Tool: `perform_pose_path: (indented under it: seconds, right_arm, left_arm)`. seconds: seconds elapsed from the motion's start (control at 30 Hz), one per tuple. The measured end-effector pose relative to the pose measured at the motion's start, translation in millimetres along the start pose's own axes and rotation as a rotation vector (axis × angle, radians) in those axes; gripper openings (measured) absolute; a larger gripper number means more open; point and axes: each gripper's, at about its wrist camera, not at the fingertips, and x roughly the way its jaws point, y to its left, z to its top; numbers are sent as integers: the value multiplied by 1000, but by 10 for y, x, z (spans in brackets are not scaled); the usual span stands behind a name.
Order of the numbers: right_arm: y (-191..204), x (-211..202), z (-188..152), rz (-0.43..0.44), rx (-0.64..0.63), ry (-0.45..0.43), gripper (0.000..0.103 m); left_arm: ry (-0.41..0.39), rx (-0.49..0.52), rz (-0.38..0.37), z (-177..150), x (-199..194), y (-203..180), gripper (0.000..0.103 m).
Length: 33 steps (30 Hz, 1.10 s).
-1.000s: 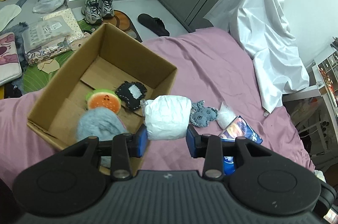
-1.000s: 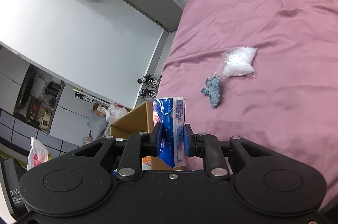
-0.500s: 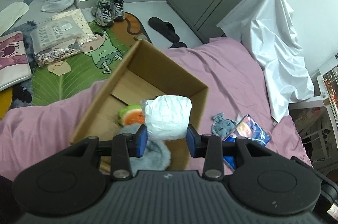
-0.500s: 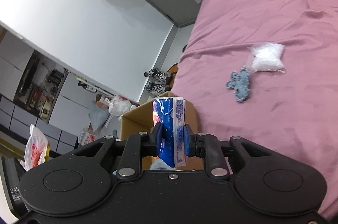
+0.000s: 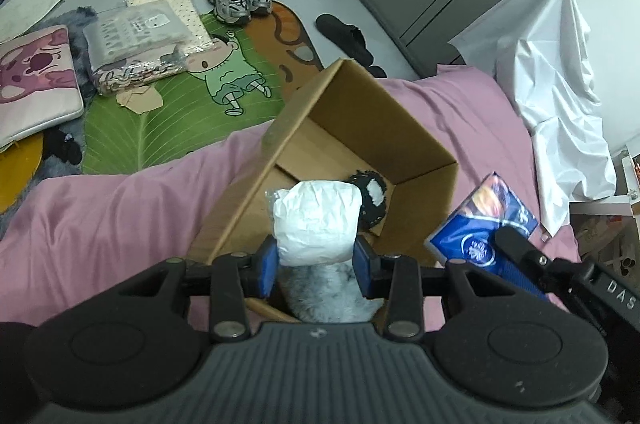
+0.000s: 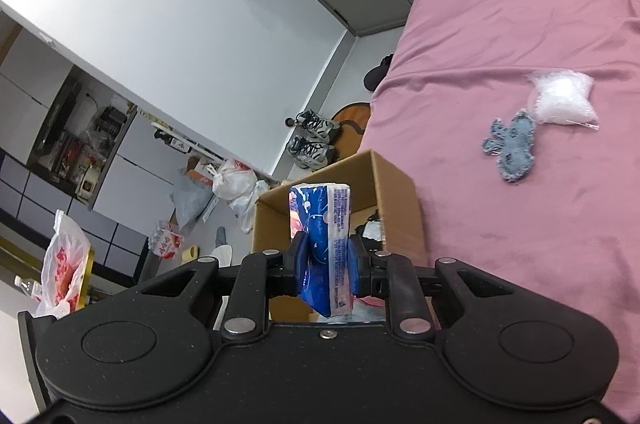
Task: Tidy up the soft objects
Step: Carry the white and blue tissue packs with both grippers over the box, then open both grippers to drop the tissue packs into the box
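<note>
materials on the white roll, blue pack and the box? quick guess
White roll: soft paper or tissue in thin crinkly plastic wrap, by the wrinkles and faint sheen; the left gripper dents it.
Blue pack: glossy printed plastic film, likely around tissues; the right gripper pinches it.
Box: plain brown corrugated cardboard, matte, with folded flaps.

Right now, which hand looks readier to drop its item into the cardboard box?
Probably the left gripper: its white bundle hangs over the open cardboard box. The right gripper's blue tissue pack seems beside the box.
</note>
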Motion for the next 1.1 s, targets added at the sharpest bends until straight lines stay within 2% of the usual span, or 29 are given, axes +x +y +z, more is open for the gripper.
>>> perform_pose_path:
  seconds: [0.23,0.3,0.37,0.53,0.63,0.77,0.9,1.1]
  right_arm:
    - [142,106,13,-16,-30,-6,21]
    - [174,127,14,-23,-39,-10,22]
    - [186,130,20,-34,-37,-18,27]
    - [161,114,15,-41,-21,-25,34]
    - [151,81,4,-48,-18,-33,42]
    - [127,18,-1,-62,-15,-46,54]
    - [60,-68,1,-84,-12,-63,67]
    - [-76,-211,16,-105,-16,-74,70]
  left_arm:
    - [39,-10,26,8,57,66,42]
    - [39,-12,22,16,50,83,46]
    - [39,-7,30,24,40,88,51]
    - [34,-2,19,49,-8,80,55]
    - [26,15,10,39,-42,52,62]
    - [7,34,16,17,-88,-5,75]
    - [-7,47,20,1,-112,-76,79]
    - [-38,57,27,-53,-143,-184,86]
